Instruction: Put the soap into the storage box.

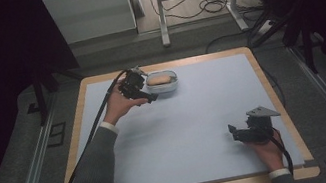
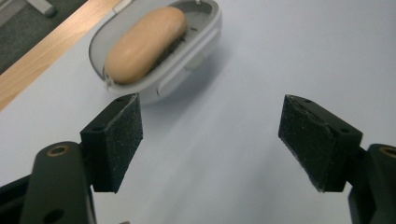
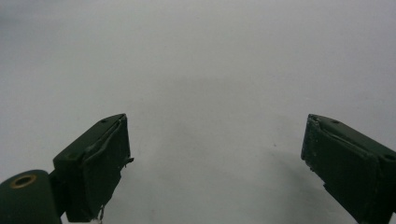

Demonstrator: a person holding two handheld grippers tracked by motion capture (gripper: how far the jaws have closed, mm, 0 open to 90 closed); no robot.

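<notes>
The dish (image 2: pixel 154 77) is cropped at the top edge (far rim); the soap (image 2: pixel 144 44) hides its floor.

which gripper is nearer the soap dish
Left. The left gripper, jaws open, sits right beside the soap dish; the right gripper rests far off near the table's near right corner.

I count one desk (image 1: pixel 183 133) with one pale blue mat (image 1: pixel 196 116) on it. On the mat I count one white soap dish (image 1: pixel 164 85), which holds one tan soap bar (image 1: pixel 159 79). I count two grippers: one left gripper (image 1: pixel 144 95), one right gripper (image 1: pixel 237 133), each with two fingers.
</notes>
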